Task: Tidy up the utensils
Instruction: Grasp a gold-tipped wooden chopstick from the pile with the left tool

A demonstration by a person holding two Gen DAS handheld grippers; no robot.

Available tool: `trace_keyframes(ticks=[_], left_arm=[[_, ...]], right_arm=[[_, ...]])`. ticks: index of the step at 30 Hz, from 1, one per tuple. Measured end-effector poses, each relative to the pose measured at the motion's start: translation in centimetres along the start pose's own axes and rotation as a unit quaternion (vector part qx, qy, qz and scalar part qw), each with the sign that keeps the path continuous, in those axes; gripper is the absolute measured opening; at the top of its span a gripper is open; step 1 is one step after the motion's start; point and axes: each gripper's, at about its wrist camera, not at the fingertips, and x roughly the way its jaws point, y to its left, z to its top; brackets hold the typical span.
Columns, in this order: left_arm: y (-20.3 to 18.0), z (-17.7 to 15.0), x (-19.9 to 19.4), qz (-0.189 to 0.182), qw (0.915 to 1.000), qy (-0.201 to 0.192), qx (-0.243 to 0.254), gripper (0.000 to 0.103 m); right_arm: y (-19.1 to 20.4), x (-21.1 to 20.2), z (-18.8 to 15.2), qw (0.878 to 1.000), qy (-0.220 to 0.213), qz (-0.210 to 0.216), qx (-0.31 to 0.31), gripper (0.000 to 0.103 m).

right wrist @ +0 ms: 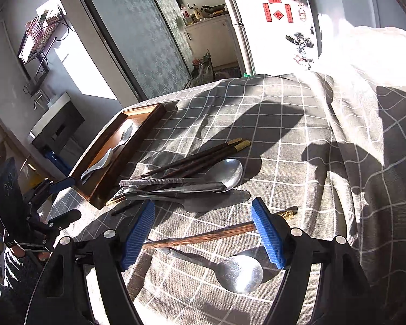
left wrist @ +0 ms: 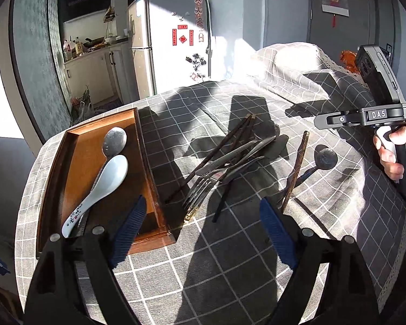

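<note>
Checked tablecloth (left wrist: 230,257) noted. Our left gripper (left wrist: 203,230) and right gripper (right wrist: 203,233) gape, empty. Beside the wooden tray (left wrist: 151,168), holding two spoons (left wrist: 105,178), a utensil heap (left wrist: 224,159) overlaps; its pieces are indistinct.

Glossy wooden tray (left wrist: 67,178), matt checked cloth (left wrist: 230,257)

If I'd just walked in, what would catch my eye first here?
Probably the tangle of cutlery and chopsticks in the middle of the checked tablecloth. Left of it, a wooden tray holds a white spoon and a metal spoon.
</note>
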Motion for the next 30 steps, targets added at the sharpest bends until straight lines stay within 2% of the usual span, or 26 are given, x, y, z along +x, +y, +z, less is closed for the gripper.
trace_keyframes(ticks=[5, 9, 12, 14, 16, 17, 20, 25, 30], left_arm=[[-5.7, -0.7, 3.0, -0.023, 0.9966, 0.026, 0.075, 0.087], [-6.8, -1.3, 4.5, -0.027, 0.9933, 0.051, 0.100, 0.080], [-6.5, -1.3, 5.3, -0.028, 0.9929, 0.068, 0.093, 0.061], [-6.0, -1.3, 5.4, -0.047, 0.9929, 0.074, 0.080, 0.051], [-5.9, -1.2, 5.4, -0.056, 0.9926, 0.080, 0.072, 0.033], [-5.9, -1.2, 5.3, -0.056, 0.9925, 0.082, 0.071, 0.019], [-6.4, -1.4, 4.9, -0.064, 0.9914, 0.083, 0.078, 0.007], [-6.6, -1.1, 4.4, -0.062, 0.9929, 0.072, 0.071, 0.006], [-6.3, 0.3, 2.1, -0.086, 0.9949, 0.037, 0.038, 0.006]], right_arm=[[-2.1, -0.7, -1.8, 0.999, 0.008, -0.006, 0.038, 0.060], [-2.4, -1.1, -2.0, 0.999, -0.002, 0.005, 0.050, 0.060], [-2.1, -1.2, -2.0, 0.999, -0.003, 0.013, 0.044, 0.060], [-2.0, -1.1, -1.9, 0.999, -0.001, 0.017, 0.041, 0.060], [-1.7, -1.0, -1.7, 0.999, -0.001, 0.021, 0.041, 0.060], [-1.6, -0.9, -1.5, 0.999, 0.000, 0.025, 0.043, 0.060], [-1.0, -0.3, -1.2, 0.998, 0.004, 0.038, 0.043, 0.060], [0.1, 2.2, -0.9, 0.993, 0.025, 0.084, 0.077, 0.060], [1.3, 4.5, -0.6, 0.981, 0.035, 0.140, 0.128, 0.060]])
